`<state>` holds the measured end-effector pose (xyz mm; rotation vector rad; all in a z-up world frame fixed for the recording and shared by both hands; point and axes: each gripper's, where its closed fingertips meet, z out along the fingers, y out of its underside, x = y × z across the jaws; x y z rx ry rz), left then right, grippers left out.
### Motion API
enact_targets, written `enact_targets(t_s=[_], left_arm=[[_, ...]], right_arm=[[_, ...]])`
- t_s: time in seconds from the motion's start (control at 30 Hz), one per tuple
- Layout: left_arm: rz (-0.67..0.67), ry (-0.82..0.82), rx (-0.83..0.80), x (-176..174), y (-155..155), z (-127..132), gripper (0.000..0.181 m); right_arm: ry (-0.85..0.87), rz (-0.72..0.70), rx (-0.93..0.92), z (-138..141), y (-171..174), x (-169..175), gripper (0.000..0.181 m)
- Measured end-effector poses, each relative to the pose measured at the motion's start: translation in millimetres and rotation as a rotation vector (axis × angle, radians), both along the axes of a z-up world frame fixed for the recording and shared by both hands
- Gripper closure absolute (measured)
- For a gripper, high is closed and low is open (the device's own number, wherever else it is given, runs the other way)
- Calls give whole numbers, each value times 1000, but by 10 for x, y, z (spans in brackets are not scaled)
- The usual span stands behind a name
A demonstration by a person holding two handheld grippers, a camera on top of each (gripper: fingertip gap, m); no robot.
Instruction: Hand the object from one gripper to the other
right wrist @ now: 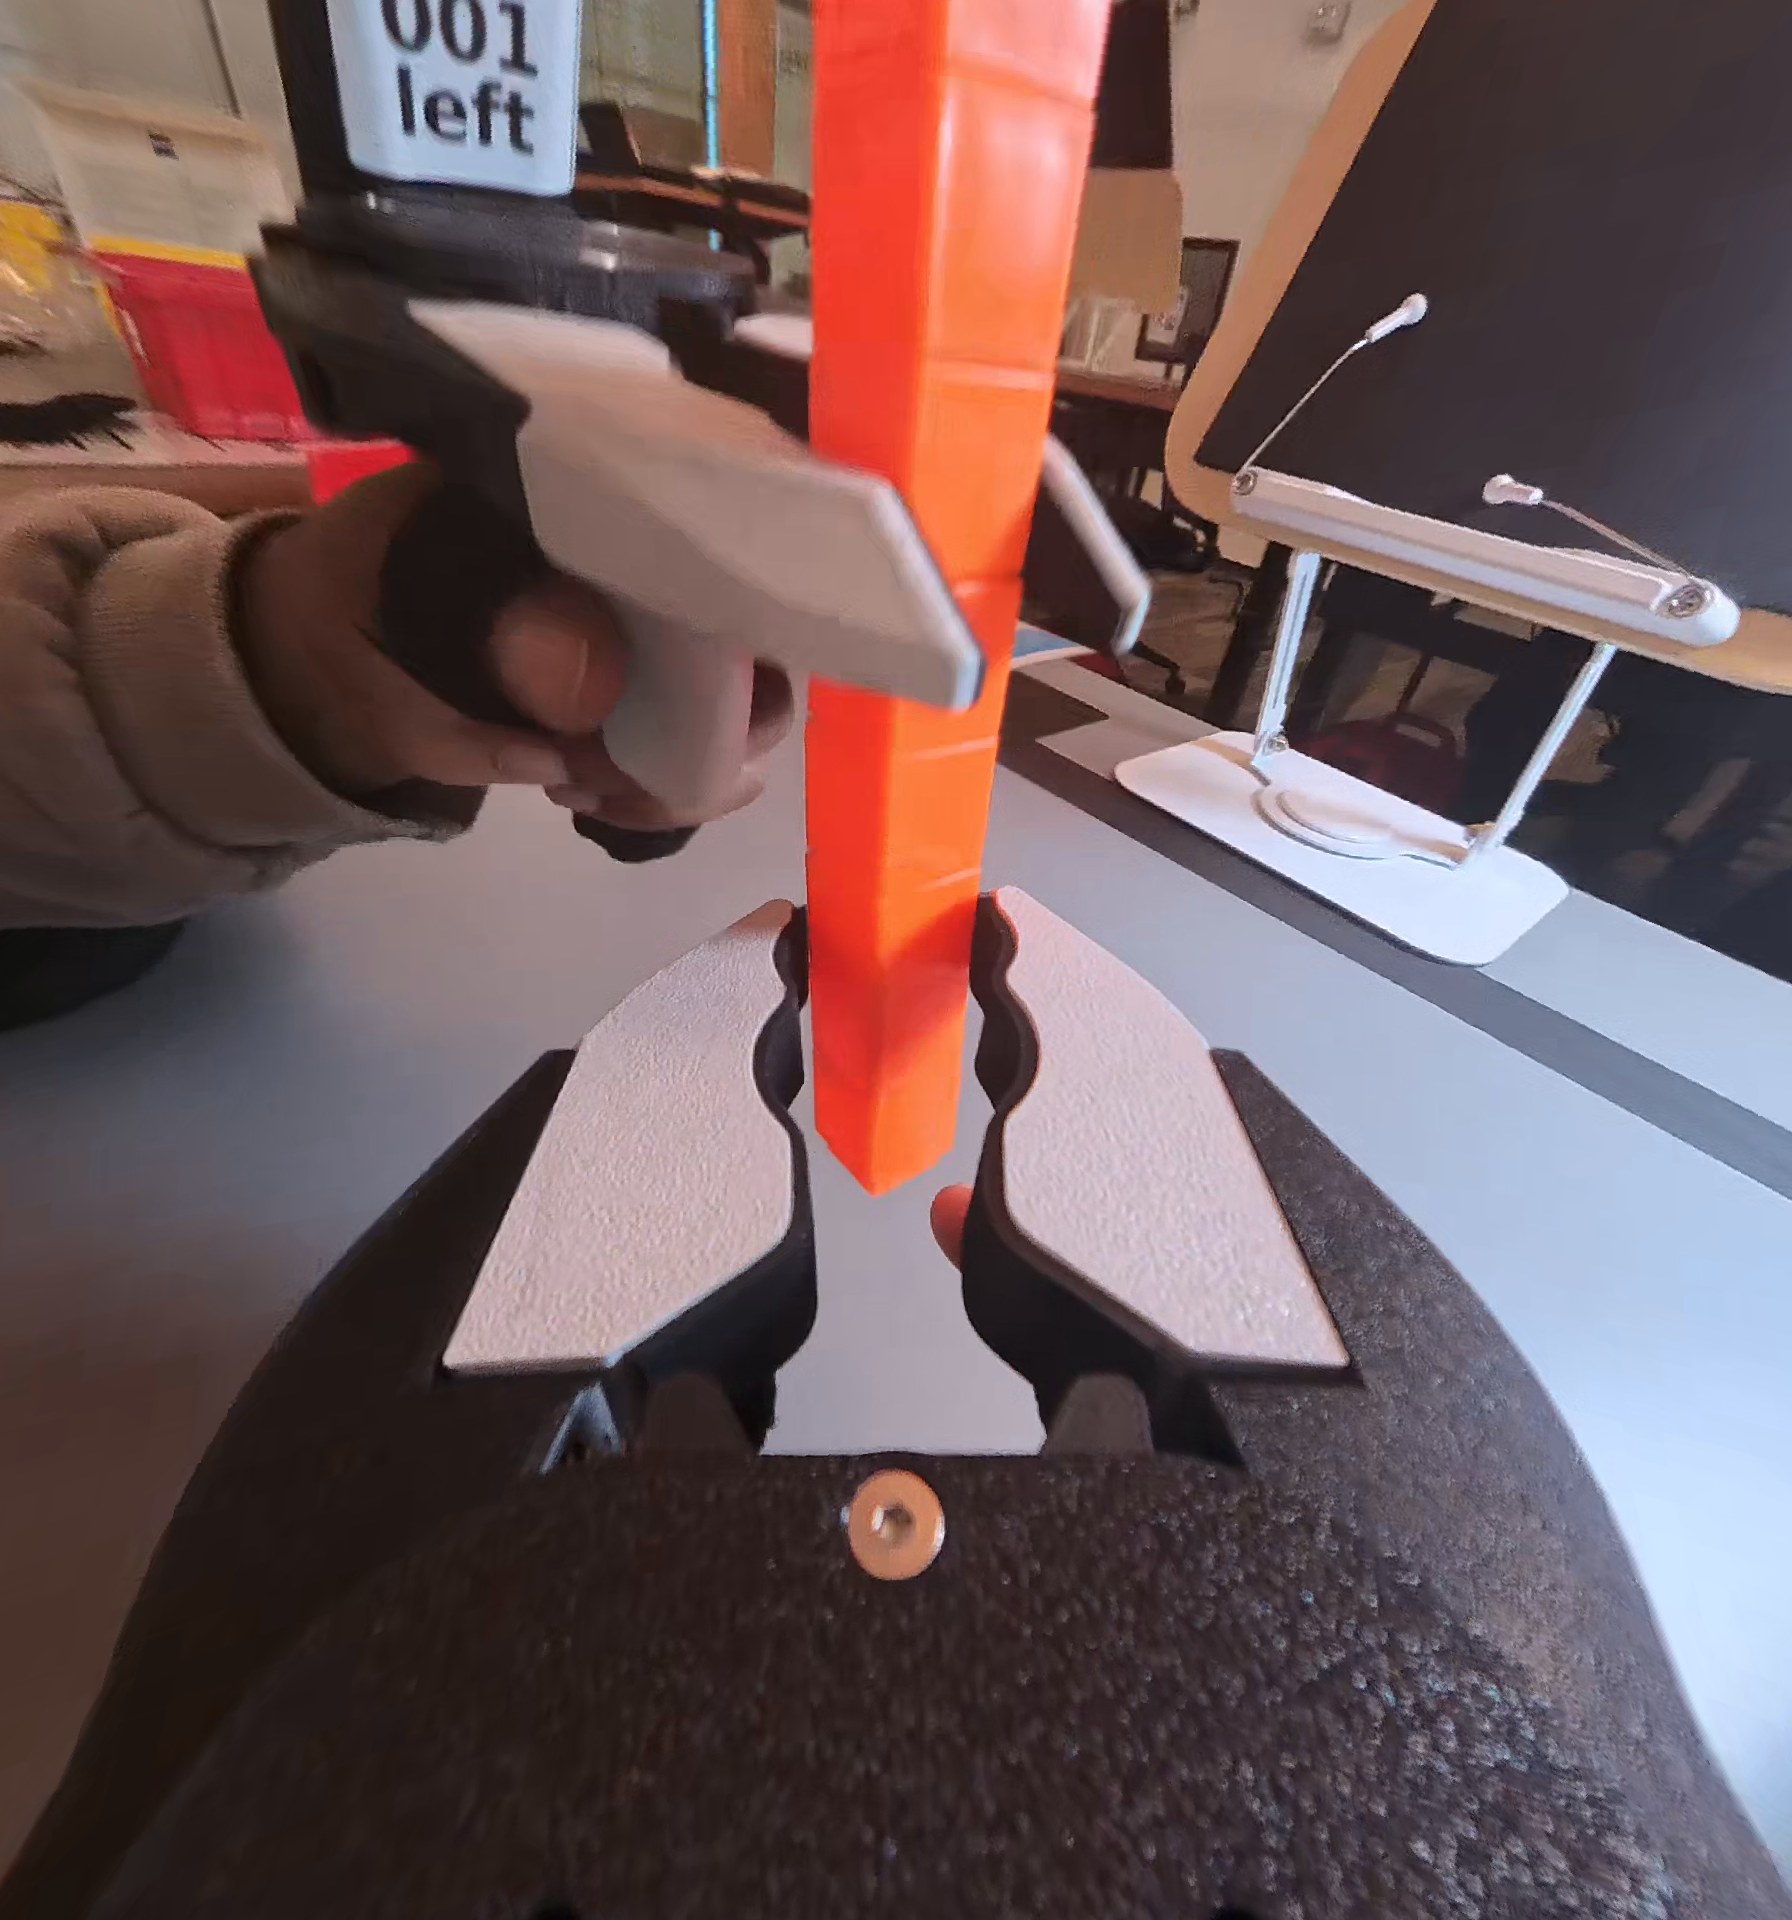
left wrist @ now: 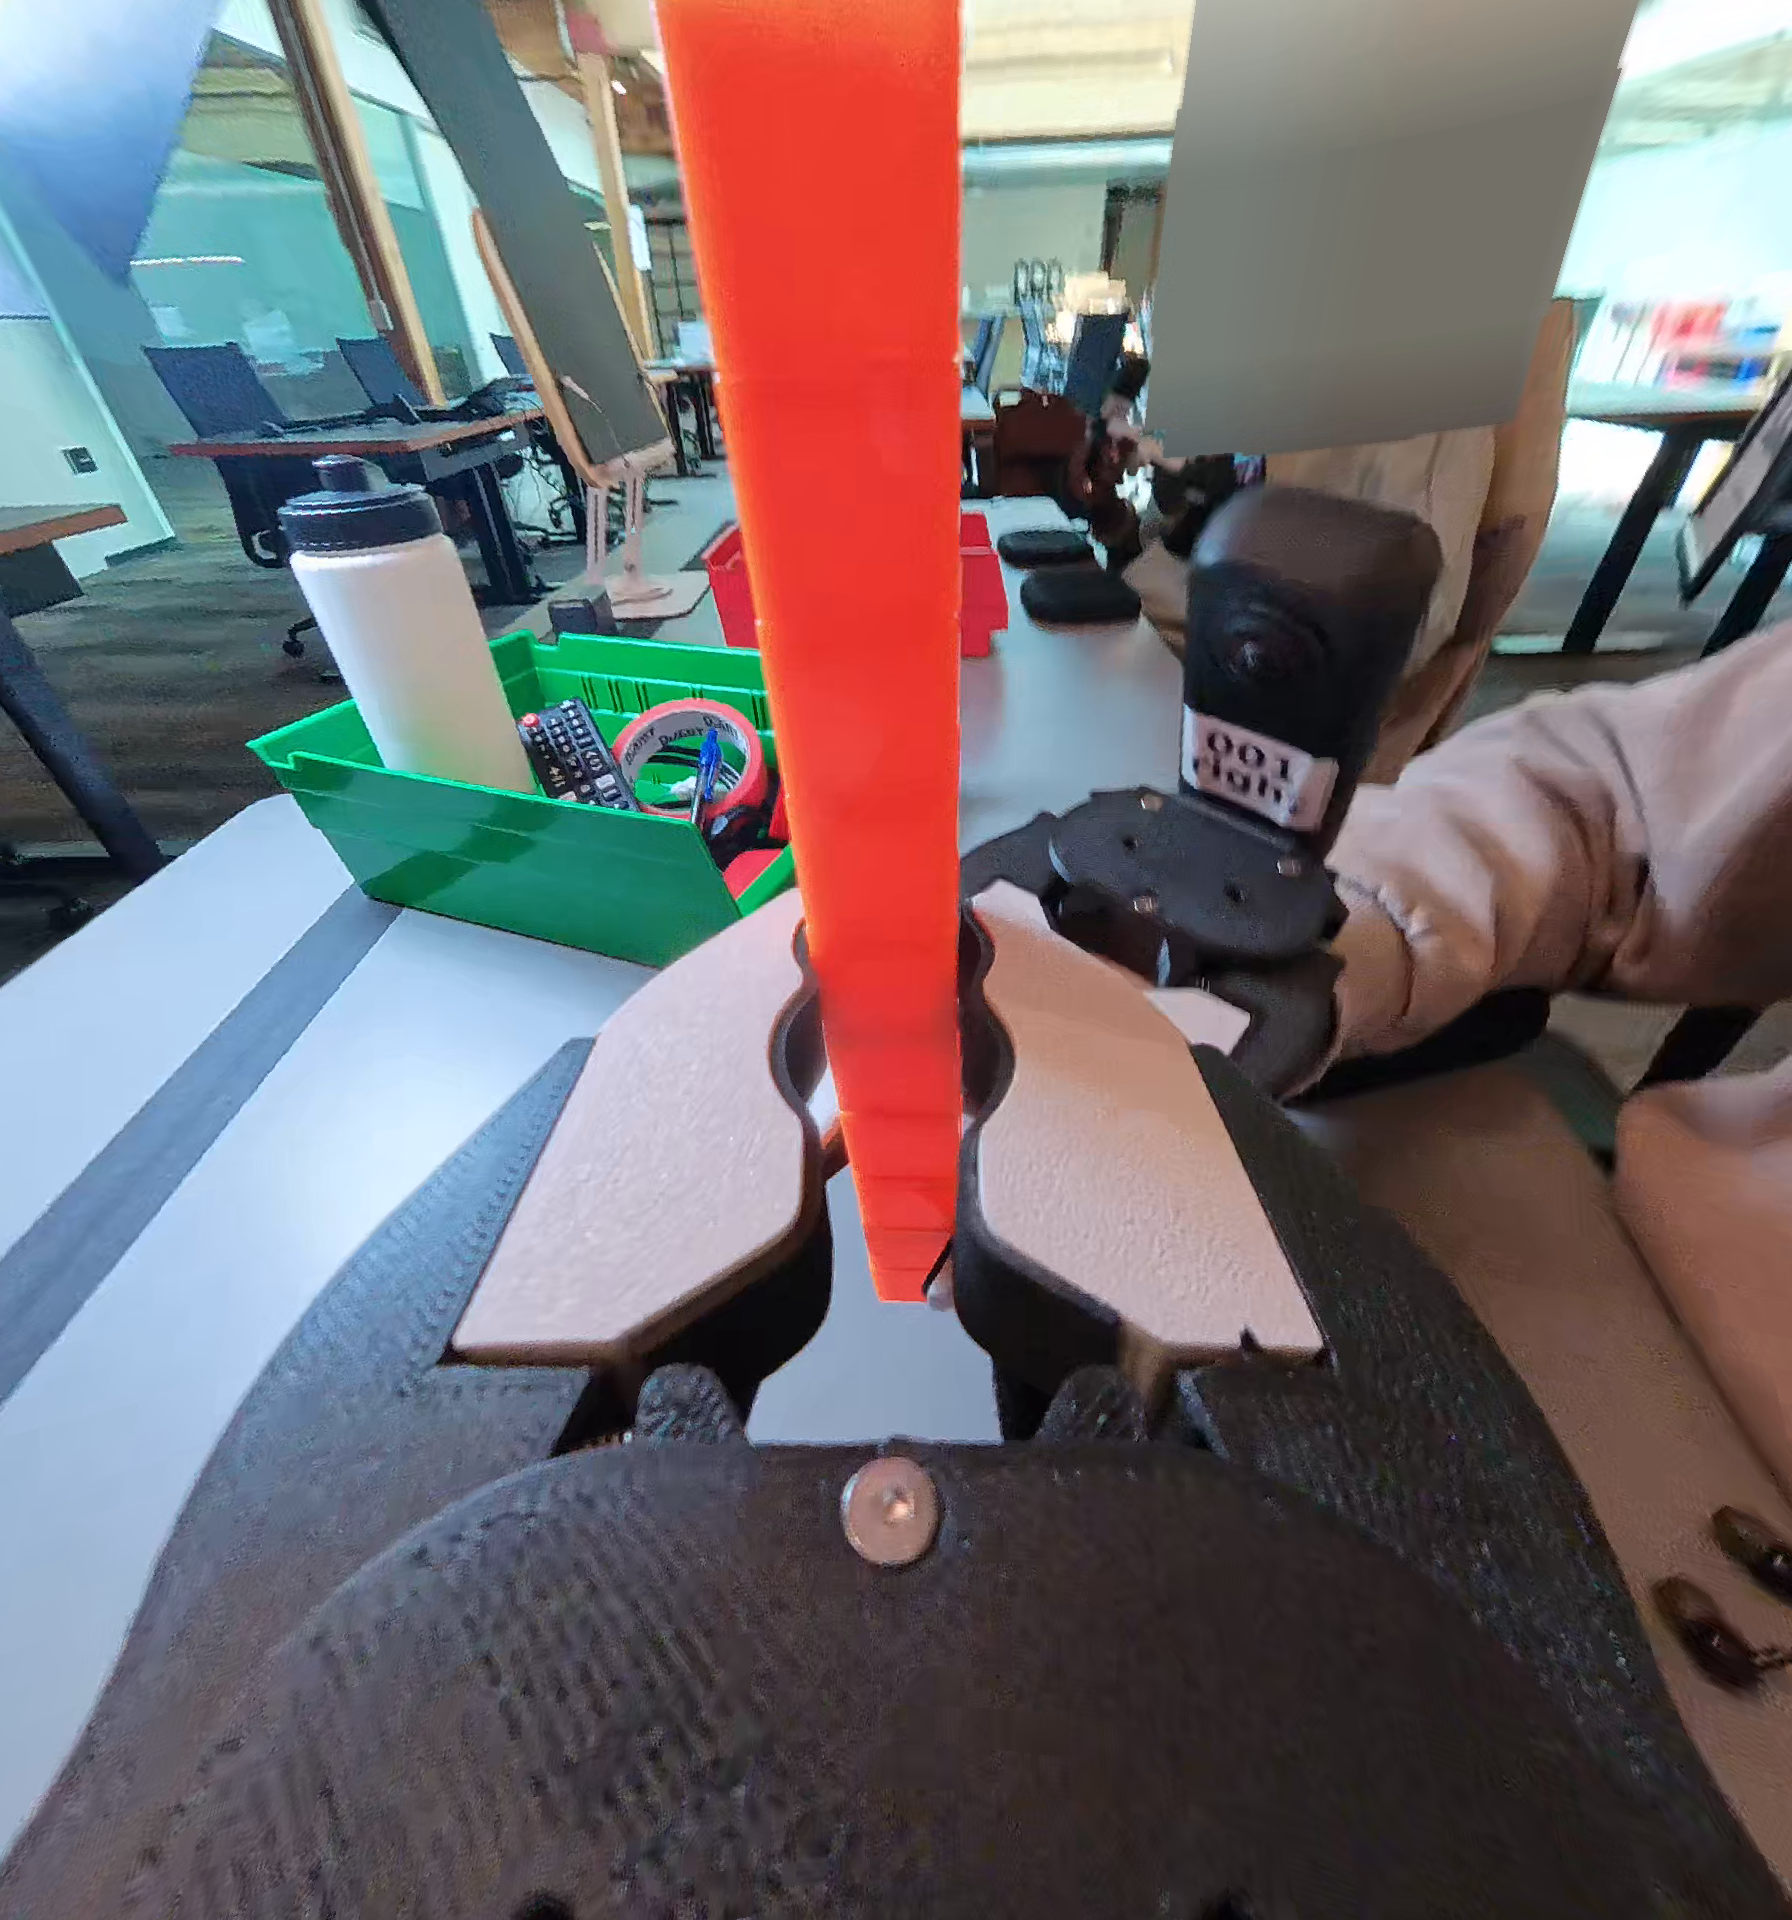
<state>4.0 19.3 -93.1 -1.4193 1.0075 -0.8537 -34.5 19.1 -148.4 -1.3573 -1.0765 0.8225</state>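
Orange bar [left wrist: 850,644] stands upright above the grey counter [left wrist: 196,1039], caught between both sets of fingers. Left gripper [left wrist: 887,1081]: fingers narrow, pressed to the bar's lower end on both sides. Right gripper [right wrist: 887,1029]: fingers narrow around the bar near its bottom tip; left side looks in contact, slight gap on the right, so firm clamp can't be confirmed. Right wrist view shows the left gripper's fingers [right wrist: 767,540] crossing the bar higher up. Bar's top is cut off by the frame in both views. Green bin [left wrist: 518,842] sits far left.
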Motion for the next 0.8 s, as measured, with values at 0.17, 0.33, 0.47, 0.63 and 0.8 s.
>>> enact_targets(t_s=[0.17, 0.33, 0.47, 0.63, 0.8], left_arm=[[-56, -39, 2, 50, -71, -43, 159], [-88, -46, -14, 32, -94, -53, 158], [-119, -122, -2, 51, -145, 21, 158], [-49, -115, -1, 66, -92, 82, 156], [41, -124, -67, -170, 41, 286, 123]], right_arm=[[0, 44, 25, 52, -70, -2, 152], [33, 117, 6, 124, -128, 2, 148], [51, 154, 21, 203, -171, 48, 152], [0, 143, -17, 254, -112, 112, 155], [8, 37, -85, 577, 271, 480, 155]])
